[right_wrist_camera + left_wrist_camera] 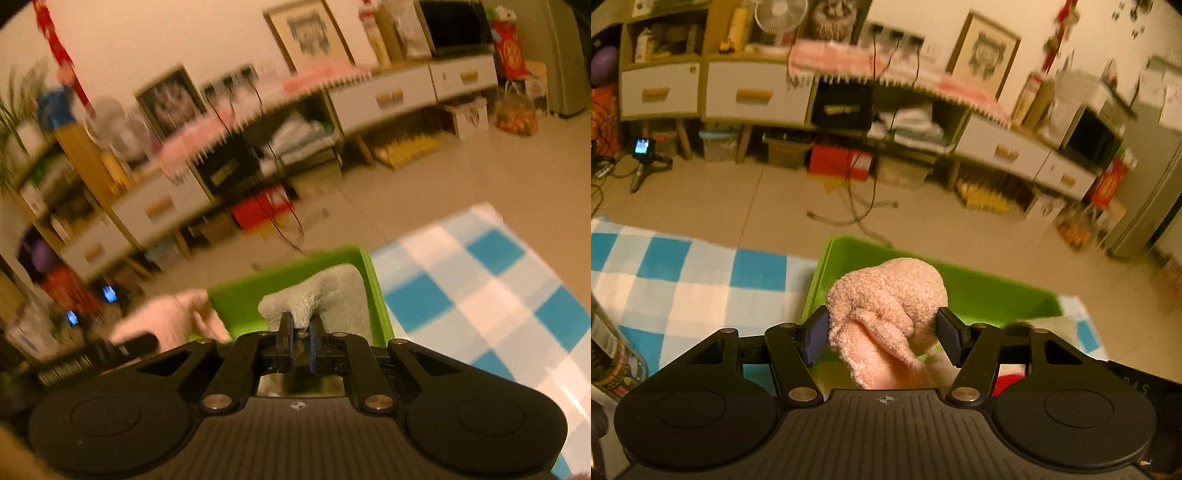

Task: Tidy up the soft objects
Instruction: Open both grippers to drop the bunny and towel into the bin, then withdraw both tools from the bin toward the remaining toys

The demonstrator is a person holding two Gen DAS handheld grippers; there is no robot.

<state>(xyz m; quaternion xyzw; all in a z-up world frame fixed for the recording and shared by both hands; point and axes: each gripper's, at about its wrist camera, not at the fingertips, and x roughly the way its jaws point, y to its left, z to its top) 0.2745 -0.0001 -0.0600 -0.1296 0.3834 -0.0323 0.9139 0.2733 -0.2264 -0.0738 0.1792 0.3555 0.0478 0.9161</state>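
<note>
Worktop: we saw a blue-and-white checked cloth [683, 280] covering the worktop, with the room's floor beyond its far edge.
Green bin: a bright green plastic bin [997, 291] stood on the worktop at its far edge, open at the top; in the right wrist view its wall [243, 302] sat directly ahead of the right tool.
Pink towel: a bunched pink terry towel [886, 295] was held up over the near side of the bin, a loose fold hanging down toward the camera.
Grey cloth: a pale grey-green fluffy cloth [325, 291] was lifted in front of the bin's right-hand corner; we could not tell whether any of it rested inside.
Left tool: the left tool [882, 332] stood partly apart, both pads pressed into the sides of the pink towel.
Right tool: the right tool [300, 341] was drawn almost together, pinching a thin edge of the grey cloth.
Step in hand: we judged both soft items were being carried to the bin, neither yet let go.
Next move: we reckoned each tool needed to come over the bin's opening, lower, and then part its pads so the cloth would drop inside rather than drape over the rim.
</note>
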